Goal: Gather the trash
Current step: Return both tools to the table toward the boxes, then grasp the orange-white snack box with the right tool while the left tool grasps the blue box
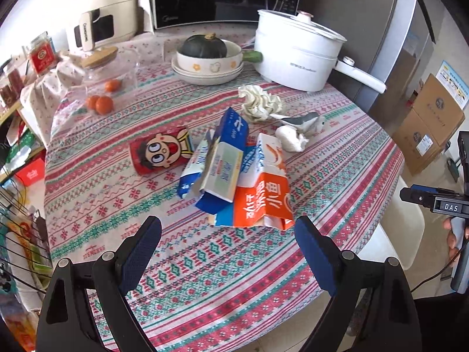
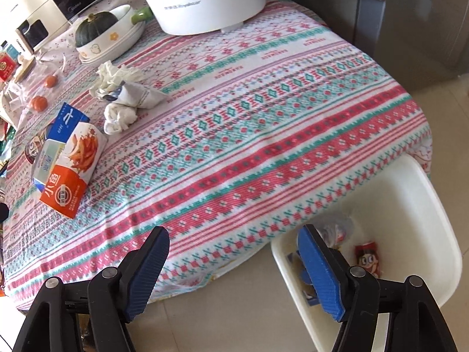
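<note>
Left gripper (image 1: 227,234), jaws apart, is hovering just short of the cartons (image 1: 234,173) lying mid-table; right gripper (image 2: 233,252) is hanging open beside the bin (image 2: 425,205). Cartons are probably light, crushable card (pinch an edge, gently).
</note>
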